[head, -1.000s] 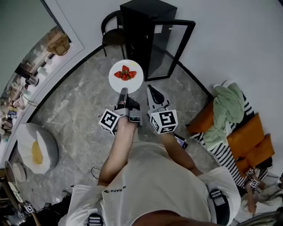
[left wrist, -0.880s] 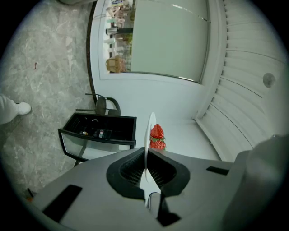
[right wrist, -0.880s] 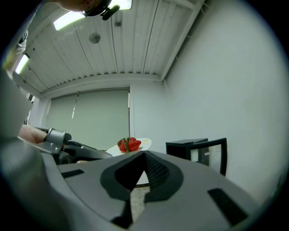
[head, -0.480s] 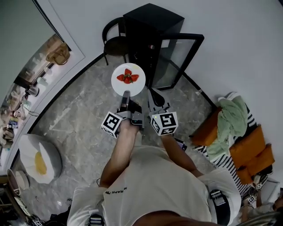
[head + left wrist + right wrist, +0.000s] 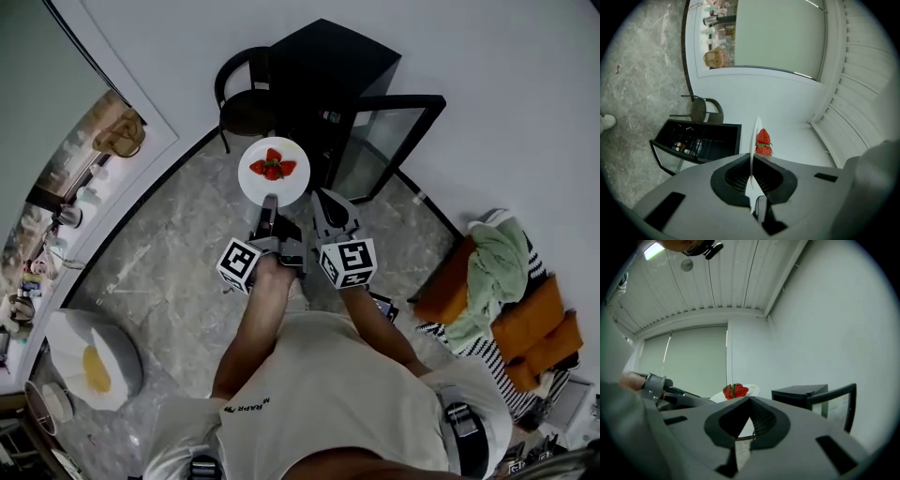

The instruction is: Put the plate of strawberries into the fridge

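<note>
A white plate [image 5: 274, 178] with red strawberries [image 5: 273, 166] is held out level in front of the person. My left gripper [image 5: 268, 202] is shut on its near rim. In the left gripper view the plate [image 5: 755, 136] shows edge-on between the pads, with the strawberries [image 5: 763, 142] beyond. My right gripper [image 5: 324, 201] is beside it on the right, shut and holding nothing [image 5: 750, 400]; past its jaws I see the plate [image 5: 749, 392] and strawberries [image 5: 735, 390]. The black fridge [image 5: 328, 80] stands just ahead against the wall, its glass door [image 5: 389, 141] swung open to the right.
A dark chair [image 5: 246, 98] stands left of the fridge. An orange couch [image 5: 520, 323] with a green cloth [image 5: 492, 267] is at the right. A white beanbag [image 5: 94, 356] lies at the lower left. Bottles show on the fridge shelves [image 5: 689, 145].
The person has walked toward the fridge, carrying the plate and both grippers with them; the plate now hangs just in front of the fridge's open side. Both grips look unchanged.
</note>
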The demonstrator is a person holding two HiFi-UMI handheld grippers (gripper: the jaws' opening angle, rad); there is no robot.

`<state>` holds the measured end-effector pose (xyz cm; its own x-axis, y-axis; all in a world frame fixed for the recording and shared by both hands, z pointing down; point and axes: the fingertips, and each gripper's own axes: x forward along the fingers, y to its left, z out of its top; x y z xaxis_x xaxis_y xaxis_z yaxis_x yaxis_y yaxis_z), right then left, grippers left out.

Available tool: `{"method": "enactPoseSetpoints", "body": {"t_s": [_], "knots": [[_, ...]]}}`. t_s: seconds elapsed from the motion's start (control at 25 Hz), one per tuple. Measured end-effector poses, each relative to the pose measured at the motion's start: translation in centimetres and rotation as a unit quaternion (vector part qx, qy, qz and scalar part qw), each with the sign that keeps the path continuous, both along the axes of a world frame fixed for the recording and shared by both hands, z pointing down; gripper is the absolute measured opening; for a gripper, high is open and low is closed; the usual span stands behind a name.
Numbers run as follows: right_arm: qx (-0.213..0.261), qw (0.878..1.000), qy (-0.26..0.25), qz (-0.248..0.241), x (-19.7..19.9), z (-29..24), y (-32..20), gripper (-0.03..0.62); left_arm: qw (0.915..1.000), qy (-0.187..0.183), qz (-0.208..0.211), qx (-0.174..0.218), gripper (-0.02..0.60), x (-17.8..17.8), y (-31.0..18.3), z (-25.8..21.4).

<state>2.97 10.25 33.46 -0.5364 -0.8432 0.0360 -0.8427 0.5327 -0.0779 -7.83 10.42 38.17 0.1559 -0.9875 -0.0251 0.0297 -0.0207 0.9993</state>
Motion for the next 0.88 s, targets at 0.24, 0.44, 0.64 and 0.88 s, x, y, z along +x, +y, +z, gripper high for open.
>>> {"method": "enactPoseSetpoints", "body": {"t_s": [0.24, 0.44, 0.64, 0.88], "knots": [[-0.004, 1.0, 0.002, 0.012, -2.3, 0.4, -4.6, 0.011, 0.9999, -0.002, 0.013, -0.002, 0.009, -2.4, -4.7, 0.1], [-0.001, 1.0, 0.007, 0.02, -3.5, -0.1, -7.6, 0.011, 0.9997, -0.006, 0.024, -0.004, 0.009, -3.4, -7.9, 0.1], [-0.005, 1.0, 0.013, 0.024, -4.2, 0.1, -9.7, 0.011, 0.9994, -0.002, 0.033, -0.008, 0.009, -3.6, -10.1, 0.4], [-0.014, 0.999, 0.02, 0.025, -4.2, 0.4, -11.8, 0.011, 0.9994, 0.0, 0.031, -0.017, 0.01, -3.5, -12.2, 1.1]]}}
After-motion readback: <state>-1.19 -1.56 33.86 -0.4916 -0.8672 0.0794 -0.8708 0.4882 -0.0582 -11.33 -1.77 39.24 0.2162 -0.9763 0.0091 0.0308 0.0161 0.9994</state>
